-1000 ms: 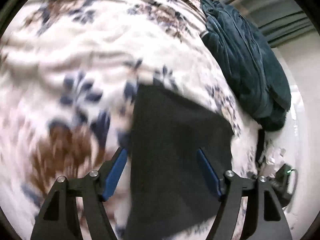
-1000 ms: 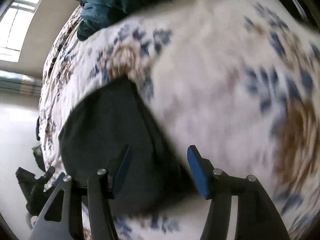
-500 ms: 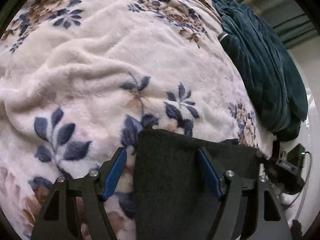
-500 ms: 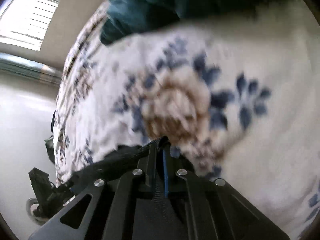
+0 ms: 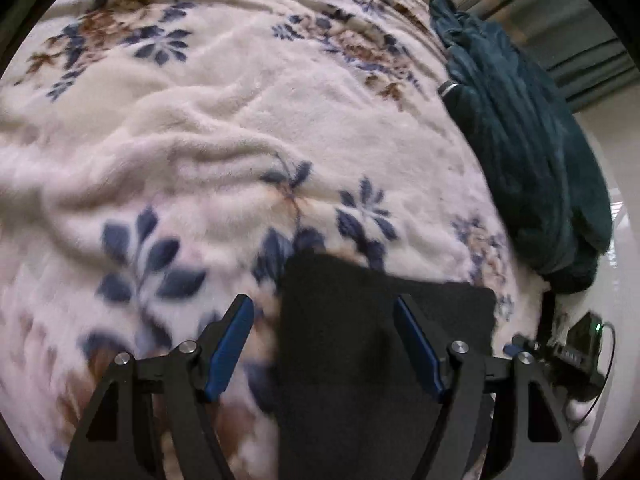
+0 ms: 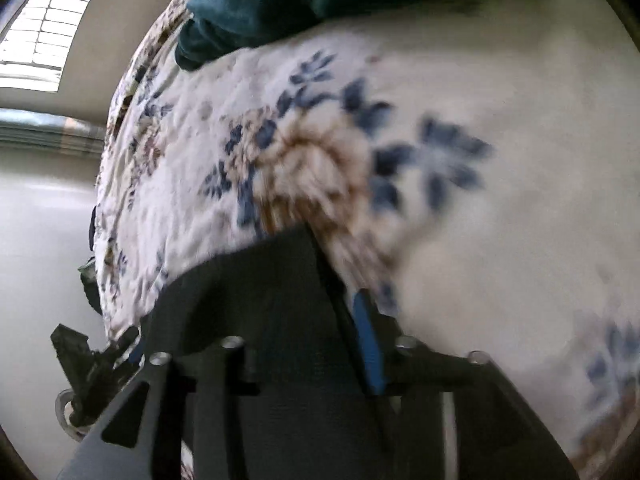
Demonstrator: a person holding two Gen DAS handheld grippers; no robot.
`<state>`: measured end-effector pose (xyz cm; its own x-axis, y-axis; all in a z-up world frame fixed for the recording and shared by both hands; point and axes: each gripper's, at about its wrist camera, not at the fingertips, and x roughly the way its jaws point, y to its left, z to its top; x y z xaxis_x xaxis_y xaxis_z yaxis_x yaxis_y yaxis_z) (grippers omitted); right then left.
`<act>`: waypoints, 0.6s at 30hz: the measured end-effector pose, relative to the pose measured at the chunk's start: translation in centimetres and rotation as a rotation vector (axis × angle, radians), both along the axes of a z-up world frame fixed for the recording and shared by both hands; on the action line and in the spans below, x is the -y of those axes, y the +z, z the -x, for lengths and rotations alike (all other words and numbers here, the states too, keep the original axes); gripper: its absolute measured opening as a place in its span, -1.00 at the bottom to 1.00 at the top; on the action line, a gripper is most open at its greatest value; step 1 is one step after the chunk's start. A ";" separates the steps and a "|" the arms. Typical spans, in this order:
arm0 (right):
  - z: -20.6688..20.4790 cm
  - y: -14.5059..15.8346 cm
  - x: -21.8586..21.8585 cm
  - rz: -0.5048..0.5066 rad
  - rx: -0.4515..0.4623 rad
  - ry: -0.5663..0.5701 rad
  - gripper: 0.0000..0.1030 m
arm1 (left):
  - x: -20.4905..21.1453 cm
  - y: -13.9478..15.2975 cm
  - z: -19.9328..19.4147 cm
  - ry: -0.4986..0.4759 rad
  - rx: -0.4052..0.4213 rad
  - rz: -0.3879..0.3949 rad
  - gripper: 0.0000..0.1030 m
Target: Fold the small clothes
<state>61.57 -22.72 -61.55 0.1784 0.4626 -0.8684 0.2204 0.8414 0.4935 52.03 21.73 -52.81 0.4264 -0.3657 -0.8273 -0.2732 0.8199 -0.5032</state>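
My left jaws (image 5: pixel 324 344) stand wide apart over the dark cloth (image 5: pixel 360 360), which lies on the flowered blanket (image 5: pixel 240 152) of the bed, its long axis running from 6 toward 12 o'clock. My right jaws (image 6: pixel 304 344) look parted; cloth drapes over them, so whether they grip it I cannot tell.
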 end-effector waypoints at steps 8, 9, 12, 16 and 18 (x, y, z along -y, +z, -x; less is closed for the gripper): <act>10.9 -1.9 1.9 -0.001 -0.154 -0.082 -0.27 | 2.2 -0.2 6.5 0.001 -0.069 0.008 0.37; 11.6 -1.9 2.0 -0.007 -0.134 -0.108 -0.49 | 2.5 -0.6 6.9 0.002 -0.087 0.012 0.37; 13.5 0.1 1.8 -0.010 -0.038 -0.172 -0.87 | 3.1 -1.3 7.9 -0.004 -0.118 0.030 0.37; 15.2 3.1 1.3 0.071 0.017 -0.171 -0.88 | 3.8 -0.9 8.5 -0.036 -0.121 0.007 0.37; 15.5 2.0 1.0 0.125 -0.041 -0.127 -0.88 | 4.1 -1.0 8.5 -0.051 -0.131 -0.006 0.37</act>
